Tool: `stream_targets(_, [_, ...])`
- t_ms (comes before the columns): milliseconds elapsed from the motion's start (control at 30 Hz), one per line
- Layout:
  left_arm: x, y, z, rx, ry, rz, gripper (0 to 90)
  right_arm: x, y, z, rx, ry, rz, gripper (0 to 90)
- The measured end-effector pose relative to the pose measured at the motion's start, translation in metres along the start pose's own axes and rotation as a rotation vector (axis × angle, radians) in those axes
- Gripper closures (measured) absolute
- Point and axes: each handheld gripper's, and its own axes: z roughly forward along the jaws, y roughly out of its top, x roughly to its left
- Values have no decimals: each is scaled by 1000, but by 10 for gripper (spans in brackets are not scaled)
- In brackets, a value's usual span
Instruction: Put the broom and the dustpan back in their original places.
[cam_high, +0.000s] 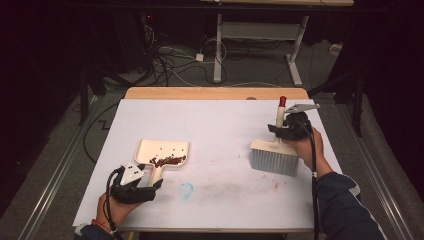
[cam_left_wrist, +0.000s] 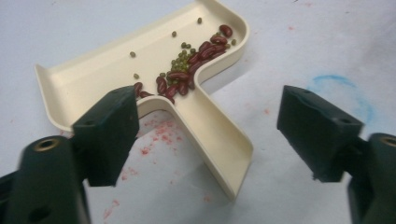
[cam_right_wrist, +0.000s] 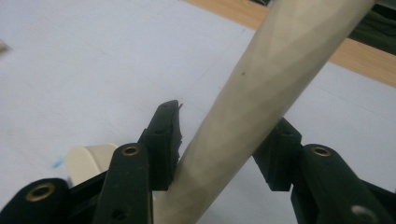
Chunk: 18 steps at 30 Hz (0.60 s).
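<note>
The brush (cam_right_wrist: 261, 102) handle runs off the top and bottom of the right gripper view, so its bristles are hidden there. The scoop (cam_left_wrist: 140, 79) hides partly behind the left claw (cam_left_wrist: 217, 135).

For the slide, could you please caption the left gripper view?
Open claw straddling the handle of a dustpan holding beans.

The high view is dim, its surroundings nearly black, with the white counter (cam_high: 220, 130) lit evenly and shadows faint. Both gripper views are brighter; the near jaws and brush handle (cam_right_wrist: 261, 107) look soft.
</note>
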Motion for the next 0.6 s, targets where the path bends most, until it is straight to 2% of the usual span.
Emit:
stream_targets(100, [-2, -1, -1, -10, -8, 20, 201, 3, 3, 14, 22, -29, -36, 520])
stream_targets(200, [-5, 1, -1, -16, -13, 29, 200, 4, 5, 28, 64, -24, -74, 492])
stream_targets(267, [-6, 0, 0, -15, -21, 30, 199, 3, 5, 36, 97, -40, -69, 472])
stream_targets(400, [-6, 0, 3, -12, -29, 27, 185, 1, 2, 47, 119, -124, -92, 413])
stream_targets(433, [-7, 1, 4, -10, -29, 30, 185, 1, 2, 47, 109, -115, -88, 415])
stream_targets(533, [-9, 2, 6, -12, -41, 35, 185, 1, 3, 49, 46, -130, -27, 401])
stream_targets(567, [-10, 2, 6, -8, -41, 41, 184, 2, 4, 49, 35, -121, -12, 401])
stream_targets(600, [-11, 2, 6, -8, -41, 49, 185, 3, 4, 50, 25, -121, -10, 401])
